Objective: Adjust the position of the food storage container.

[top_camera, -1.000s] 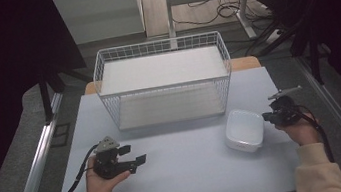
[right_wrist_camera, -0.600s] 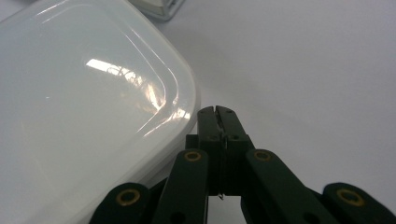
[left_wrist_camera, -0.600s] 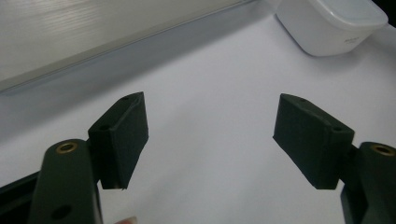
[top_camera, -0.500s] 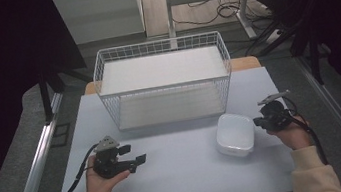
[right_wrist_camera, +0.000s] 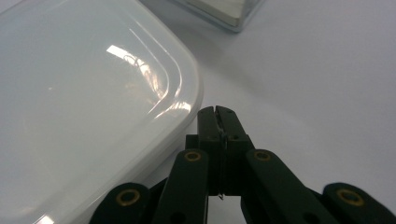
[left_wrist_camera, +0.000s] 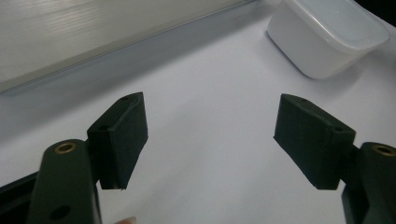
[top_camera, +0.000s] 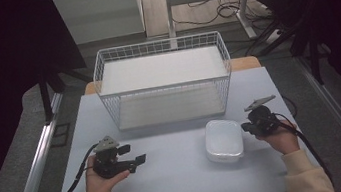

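A white lidded plastic container (top_camera: 223, 140) lies flat on the pale table (top_camera: 180, 180), right of centre. My right gripper (top_camera: 245, 127) is shut with nothing between its jaws, its tip right at the container's right edge. In the right gripper view the closed jaws (right_wrist_camera: 217, 116) sit beside the rounded corner of the container (right_wrist_camera: 84, 107); whether they touch is unclear. My left gripper (top_camera: 134, 154) rests at the front left, open and empty. The left gripper view has its jaws (left_wrist_camera: 215, 128) wide apart over bare table, the container (left_wrist_camera: 327, 35) far off at upper right.
A white wire basket (top_camera: 159, 44) with a white floor stands at the back centre of the table. Dark metal rails run along both sides of the table. Cables trail from both grippers toward the front edge.
The right gripper has moved left toward the centre, and the container has slid left and slightly nearer ahead of it. The left gripper has stayed put.
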`<state>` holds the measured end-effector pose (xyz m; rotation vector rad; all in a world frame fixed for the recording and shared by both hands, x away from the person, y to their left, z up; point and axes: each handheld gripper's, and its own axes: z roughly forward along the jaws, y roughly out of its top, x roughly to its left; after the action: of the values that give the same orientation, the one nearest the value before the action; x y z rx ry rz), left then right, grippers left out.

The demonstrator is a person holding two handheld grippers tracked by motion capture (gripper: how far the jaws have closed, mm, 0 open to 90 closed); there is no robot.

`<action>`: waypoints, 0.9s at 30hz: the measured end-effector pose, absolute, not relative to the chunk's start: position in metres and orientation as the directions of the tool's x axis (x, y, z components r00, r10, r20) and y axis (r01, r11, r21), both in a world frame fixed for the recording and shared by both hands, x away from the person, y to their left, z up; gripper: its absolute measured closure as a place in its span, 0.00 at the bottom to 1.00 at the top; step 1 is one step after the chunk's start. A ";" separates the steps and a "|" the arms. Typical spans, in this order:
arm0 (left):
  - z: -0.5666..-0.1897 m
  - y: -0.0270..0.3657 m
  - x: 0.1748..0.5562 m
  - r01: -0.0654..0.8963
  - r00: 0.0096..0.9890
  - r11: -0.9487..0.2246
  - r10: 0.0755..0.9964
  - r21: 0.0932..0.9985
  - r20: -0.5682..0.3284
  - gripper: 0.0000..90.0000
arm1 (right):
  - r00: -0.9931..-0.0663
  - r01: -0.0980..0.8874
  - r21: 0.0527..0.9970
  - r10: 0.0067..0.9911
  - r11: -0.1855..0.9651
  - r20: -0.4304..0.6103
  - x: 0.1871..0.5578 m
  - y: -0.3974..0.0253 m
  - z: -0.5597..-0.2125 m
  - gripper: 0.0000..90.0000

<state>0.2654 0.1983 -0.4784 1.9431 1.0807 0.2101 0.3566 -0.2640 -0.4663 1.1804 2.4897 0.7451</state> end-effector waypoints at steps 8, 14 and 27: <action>-0.478 0.199 0.266 0.605 0.608 -0.235 0.753 0.761 -0.251 0.29 | -0.679 0.606 0.532 0.733 0.592 -0.042 0.348 -0.237 -0.474 0.99; -0.478 0.199 0.266 0.604 0.610 -0.238 0.753 0.761 -0.249 0.29 | -0.710 0.585 0.535 0.703 0.610 -0.024 0.344 -0.225 -0.475 0.99; -0.479 0.198 0.267 0.606 0.609 -0.237 0.752 0.760 -0.251 0.29 | -0.776 0.527 0.539 0.630 0.657 -0.009 0.328 -0.190 -0.476 0.99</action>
<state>0.2668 0.1980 -0.4791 1.9428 1.0789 0.2074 0.3284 -0.1898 -0.4762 0.9465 2.6781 0.7786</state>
